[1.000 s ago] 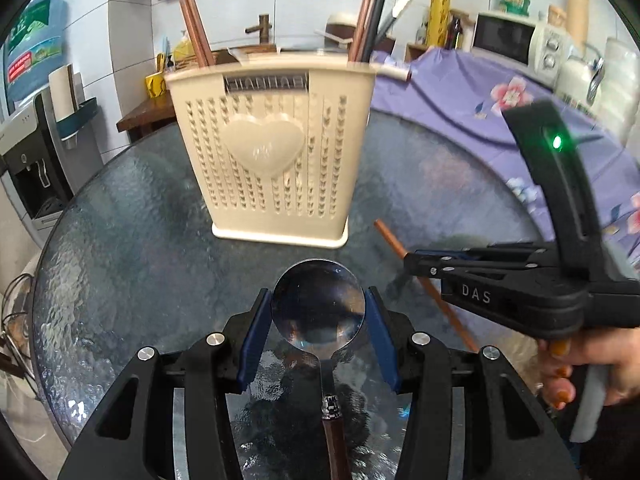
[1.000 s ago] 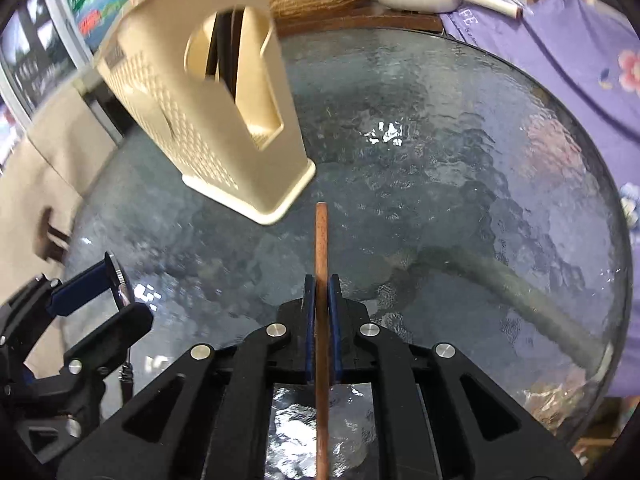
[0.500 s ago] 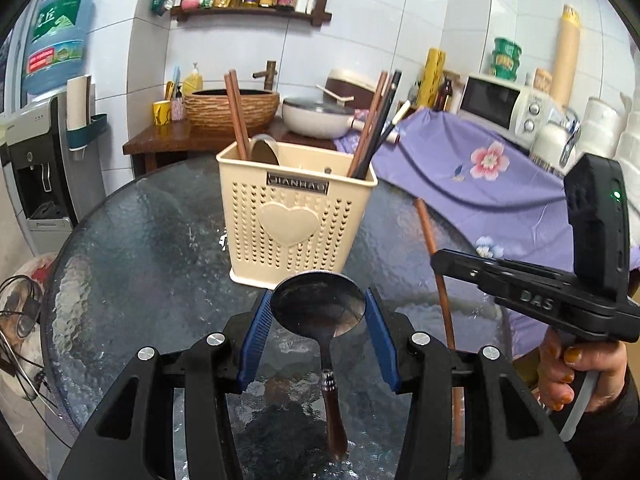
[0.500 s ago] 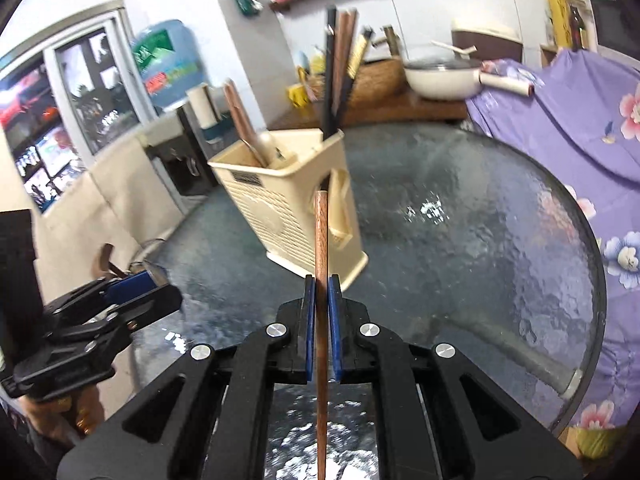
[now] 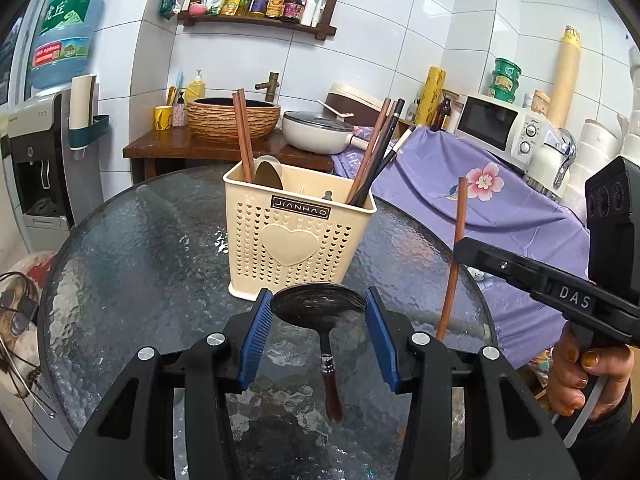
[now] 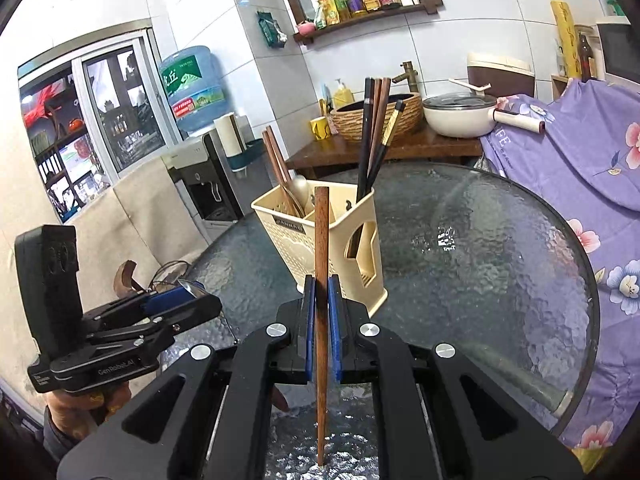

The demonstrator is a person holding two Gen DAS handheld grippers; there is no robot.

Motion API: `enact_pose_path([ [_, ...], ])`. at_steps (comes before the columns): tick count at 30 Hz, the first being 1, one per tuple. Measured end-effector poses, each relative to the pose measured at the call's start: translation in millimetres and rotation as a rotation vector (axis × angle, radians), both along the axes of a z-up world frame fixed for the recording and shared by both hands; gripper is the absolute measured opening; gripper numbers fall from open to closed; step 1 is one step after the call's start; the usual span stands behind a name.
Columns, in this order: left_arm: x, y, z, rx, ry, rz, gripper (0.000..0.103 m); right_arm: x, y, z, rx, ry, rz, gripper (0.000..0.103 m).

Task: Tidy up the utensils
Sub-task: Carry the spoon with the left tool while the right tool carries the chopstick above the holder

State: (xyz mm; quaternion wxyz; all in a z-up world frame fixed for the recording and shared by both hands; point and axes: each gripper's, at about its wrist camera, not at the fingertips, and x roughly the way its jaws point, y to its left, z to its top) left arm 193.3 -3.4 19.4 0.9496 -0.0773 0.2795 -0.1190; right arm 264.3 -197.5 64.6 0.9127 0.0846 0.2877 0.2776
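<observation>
1. My left hand-held gripper (image 5: 319, 322) held a metal spoon (image 5: 319, 304) by its bowl, pinched between the two blue pads, the brown handle pointing back toward me; it hung above the glass table (image 5: 132, 264), just in front of the cream holder (image 5: 298, 236)
2. My right hand-held gripper (image 6: 321, 334) was closed tight on a single wooden chopstick (image 6: 321, 240), which stood roughly upright, its blunt end up and its thin tip down near the table
3. The cream holder stood upright near the middle of the table and was already partly filled: a pair of brown chopsticks (image 5: 243, 136) and another spoon (image 5: 269, 176) sat in its left compartment, a bunch of dark and brown chopsticks (image 5: 376, 152) leaned in the right one
4. I judged the task well along but unfinished: most utensils were sorted, while the two in my grip were not yet in the holder
5. What remained, as I read it, was dropping the spoon beside the other spoon on the left and slipping the chopstick in with its like; which chopstick group it matched I could not tell for certain
6. I saw no other loose utensils on the visible part of the table, though my own gripper bodies hid its near edge
</observation>
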Motion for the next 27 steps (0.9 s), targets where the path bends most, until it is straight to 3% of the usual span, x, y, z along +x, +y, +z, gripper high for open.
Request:
enact_pose_path([
  [7,2,7,12,0.001,-0.022,0.008,0.046,-1,-2,15,0.015,-0.044,0.000,0.007],
  [15,21,17,42,-0.020,-0.069,-0.005,0.046,7,7,60,0.020,-0.138,0.014,0.007],
  [23,51,39,117,-0.069,-0.206,0.034,0.046,31,18,135,0.069,-0.295,-0.029,0.007],
  [27,73,39,144,-0.040,-0.245,0.073,0.046,53,26,162,0.074,-0.355,-0.072,0.007],
])
